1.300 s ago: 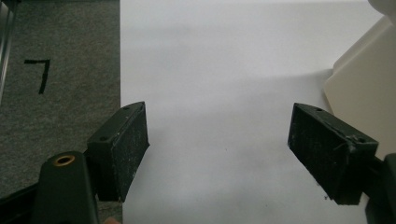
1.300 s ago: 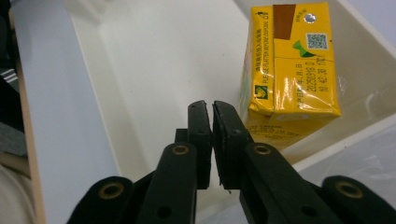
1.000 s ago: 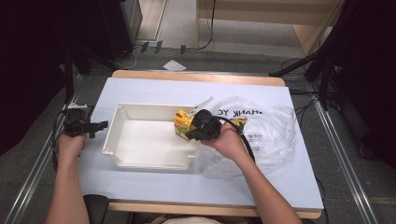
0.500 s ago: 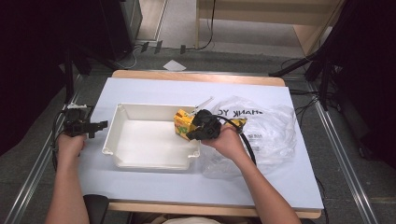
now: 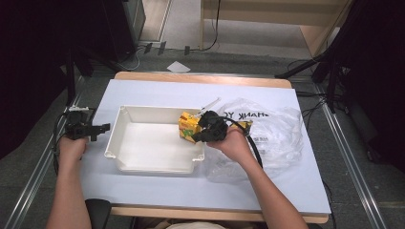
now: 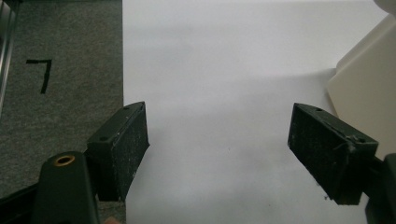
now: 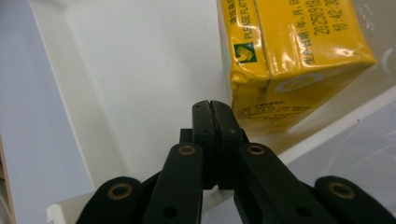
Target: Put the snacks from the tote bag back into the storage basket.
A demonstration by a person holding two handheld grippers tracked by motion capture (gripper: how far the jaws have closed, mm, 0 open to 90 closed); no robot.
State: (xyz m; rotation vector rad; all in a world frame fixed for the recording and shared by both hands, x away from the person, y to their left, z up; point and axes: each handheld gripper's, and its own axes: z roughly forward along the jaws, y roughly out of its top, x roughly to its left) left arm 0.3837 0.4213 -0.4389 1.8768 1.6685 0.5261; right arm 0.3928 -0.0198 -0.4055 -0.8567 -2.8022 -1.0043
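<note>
Nothing moved vs 0.5 s ago: R gripper [image 7: 215,108] jaws clenched empty, yellow carton [image 7: 289,60] just beyond fingertips in white tray [image 5: 143,143]; L gripper [image 6: 218,135] released over table [image 6: 224,60]

A glossy yellow drink carton [image 7: 289,60] with a shiny film skin catches glare at the upper right of the right gripper view. It sits in a smooth, matt white plastic tray [image 5: 143,164] at the centre of the high view. Right of the tray lies a thin, crinkled, see-through plastic bag [image 5: 282,133]. The table [image 5: 157,93] has a matt pale top with a wooden edge. The left gripper [image 6: 219,140] has black, scuffed, rough pads.
</note>
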